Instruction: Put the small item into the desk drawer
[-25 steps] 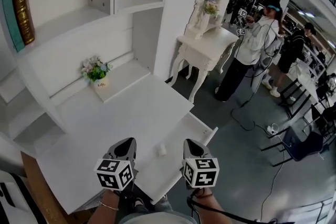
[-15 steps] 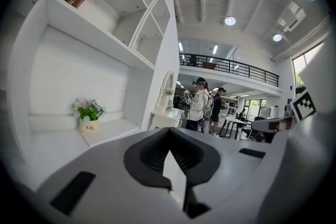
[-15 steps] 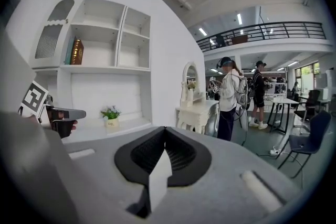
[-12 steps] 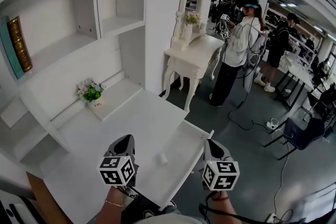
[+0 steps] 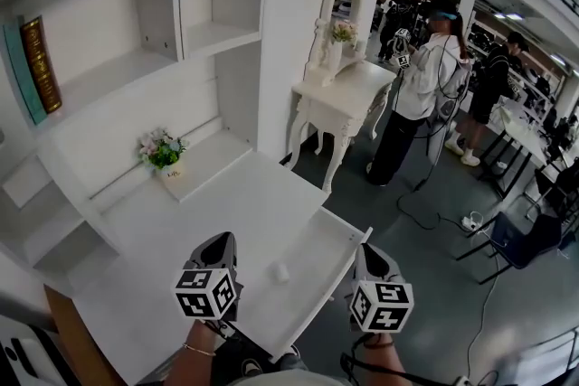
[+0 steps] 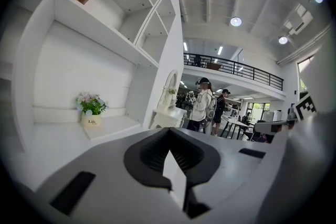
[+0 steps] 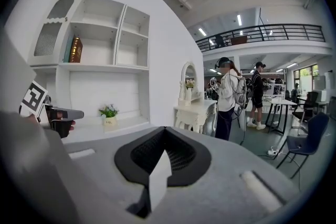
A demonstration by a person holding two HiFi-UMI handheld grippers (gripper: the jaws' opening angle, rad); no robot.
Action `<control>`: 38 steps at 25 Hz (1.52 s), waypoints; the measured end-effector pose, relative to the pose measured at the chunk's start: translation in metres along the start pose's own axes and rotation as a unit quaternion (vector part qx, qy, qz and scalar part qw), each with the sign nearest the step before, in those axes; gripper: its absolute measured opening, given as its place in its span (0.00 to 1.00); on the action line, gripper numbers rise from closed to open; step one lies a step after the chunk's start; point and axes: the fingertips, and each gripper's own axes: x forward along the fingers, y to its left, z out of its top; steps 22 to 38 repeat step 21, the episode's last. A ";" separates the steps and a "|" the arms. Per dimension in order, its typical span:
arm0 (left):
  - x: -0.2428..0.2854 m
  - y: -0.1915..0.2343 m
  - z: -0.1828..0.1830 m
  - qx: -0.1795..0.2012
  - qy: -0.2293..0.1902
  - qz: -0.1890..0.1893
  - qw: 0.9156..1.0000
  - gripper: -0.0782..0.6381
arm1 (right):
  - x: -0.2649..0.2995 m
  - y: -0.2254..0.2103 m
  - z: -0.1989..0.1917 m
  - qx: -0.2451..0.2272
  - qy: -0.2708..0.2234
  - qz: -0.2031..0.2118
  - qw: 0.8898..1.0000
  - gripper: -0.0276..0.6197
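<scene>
head view: in the last second the right gripper (image 5: 365, 250) has drawn away toward 3 o'clock, from above the drawer (image 5: 312, 253) to just outside its rim. the left gripper (image 5: 219, 242) stays near 7 o'clock. both tongs are fully closed and hold nothing. the small item (image 5: 280, 271) lies in the open drawer, at 6 o'clock between them, so the placing seems done.

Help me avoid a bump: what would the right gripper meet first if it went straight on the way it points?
Nothing near. The right gripper, shut, aims toward the white dressing table; that looks first in line, though depth is unclear and floor may come sooner.
</scene>
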 end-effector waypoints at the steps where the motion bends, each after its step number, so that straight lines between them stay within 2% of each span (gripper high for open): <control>1: 0.000 0.000 -0.001 -0.001 0.001 0.001 1.000 0.11 | 0.001 -0.001 -0.001 0.003 0.002 0.001 1.000 0.05; 9: 0.004 -0.004 -0.003 0.001 0.004 0.000 1.000 0.11 | 0.003 -0.006 -0.001 0.015 0.005 0.009 1.000 0.05; 38: 0.001 -0.005 -0.004 0.003 0.006 -0.001 1.000 0.11 | 0.003 -0.004 0.001 0.012 0.004 0.011 1.000 0.05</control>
